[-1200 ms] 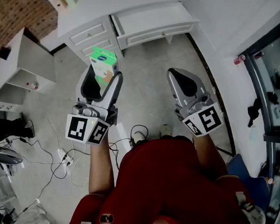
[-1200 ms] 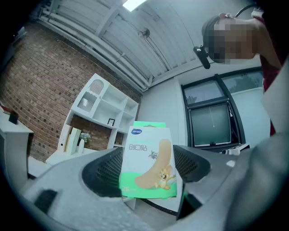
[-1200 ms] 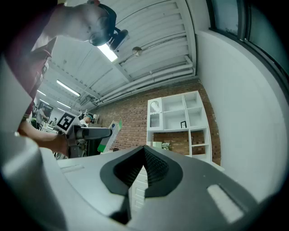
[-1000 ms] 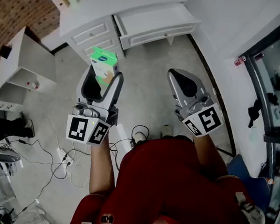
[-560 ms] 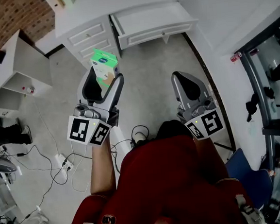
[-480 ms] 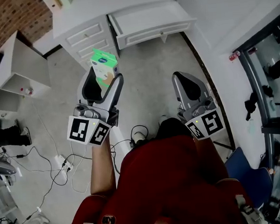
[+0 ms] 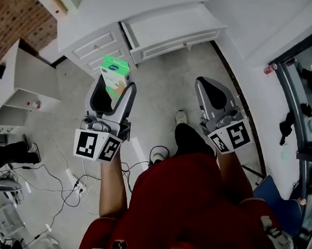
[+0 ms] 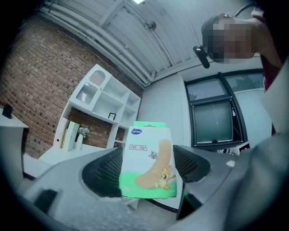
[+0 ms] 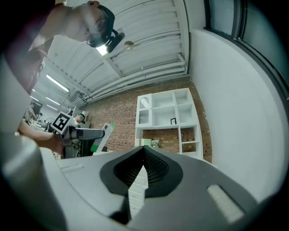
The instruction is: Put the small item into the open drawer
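Note:
My left gripper [image 7: 112, 92] is shut on a small green and white box of plasters [image 7: 114, 73], held upright above the floor in the head view. In the left gripper view the box [image 8: 148, 162] stands between the two dark pads [image 8: 106, 173], its cartoon print facing the camera. The open drawer [image 7: 172, 26] of the white desk [image 7: 130, 12] lies ahead and to the right of the box. My right gripper [image 7: 215, 95] is shut with nothing in it; in the right gripper view its jaws [image 9: 144, 169] meet at the tips.
Shut drawers [image 7: 101, 44] sit left of the open one. A white shelf unit [image 7: 16, 79] stands at the left, cables [image 7: 68, 177] trail over the floor. A glass cabinet [image 7: 306, 108] is at the right. The person's foot [image 7: 181, 116] shows between the grippers.
The whole view has shifted slightly as the person steps; a foot now shows between the grippers. The left gripper still holds the box, the right stays shut.

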{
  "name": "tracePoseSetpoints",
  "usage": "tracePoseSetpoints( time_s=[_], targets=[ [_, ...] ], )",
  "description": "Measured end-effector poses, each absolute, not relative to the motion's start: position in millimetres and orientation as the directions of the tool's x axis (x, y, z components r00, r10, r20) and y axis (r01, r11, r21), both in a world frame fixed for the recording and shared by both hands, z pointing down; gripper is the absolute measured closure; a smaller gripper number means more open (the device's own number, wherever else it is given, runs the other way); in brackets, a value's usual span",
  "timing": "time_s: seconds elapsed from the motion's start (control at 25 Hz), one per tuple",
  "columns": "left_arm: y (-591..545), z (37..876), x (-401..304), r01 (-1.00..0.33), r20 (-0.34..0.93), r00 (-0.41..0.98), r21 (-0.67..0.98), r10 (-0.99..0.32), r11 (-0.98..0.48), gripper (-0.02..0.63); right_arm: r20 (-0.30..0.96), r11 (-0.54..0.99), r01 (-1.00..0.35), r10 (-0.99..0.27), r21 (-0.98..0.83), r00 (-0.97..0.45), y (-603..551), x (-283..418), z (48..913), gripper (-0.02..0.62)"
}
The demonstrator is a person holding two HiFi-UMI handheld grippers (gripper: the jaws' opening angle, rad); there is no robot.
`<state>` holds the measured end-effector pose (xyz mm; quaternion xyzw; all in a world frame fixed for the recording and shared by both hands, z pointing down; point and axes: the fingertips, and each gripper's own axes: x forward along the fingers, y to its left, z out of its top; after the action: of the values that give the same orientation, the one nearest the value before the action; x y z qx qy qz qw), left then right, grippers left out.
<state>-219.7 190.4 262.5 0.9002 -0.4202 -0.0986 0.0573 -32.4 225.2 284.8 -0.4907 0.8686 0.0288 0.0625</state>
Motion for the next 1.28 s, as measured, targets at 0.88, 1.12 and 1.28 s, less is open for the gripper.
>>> tracePoseSetpoints(
  time_s=[0.88,1.12,1.28],
  targets=[
    [-47.2,297.9,-97.3,-0.849,0.039,0.523,0.112,-0.851,-0.516,0.255,-0.129,0.624,-0.781,-0.778,-0.039,-0.615,-26.6,104.0,304.3,0.583],
    [-84.8,318.0,-97.4,-0.858,0.093,0.511,0.107,-0.854,-0.502,0.255,-0.115,0.631,-0.775,-0.774,-0.046,-0.623,-57.2,103.0,309.9,0.583],
    [-111.9,340.8,-98.2,-0.855,0.138,0.519,0.105,-0.844,-0.508,0.255,-0.102,0.617,-0.786,-0.785,-0.04,-0.612,-79.1,102.1,312.2,0.583]
  ],
)
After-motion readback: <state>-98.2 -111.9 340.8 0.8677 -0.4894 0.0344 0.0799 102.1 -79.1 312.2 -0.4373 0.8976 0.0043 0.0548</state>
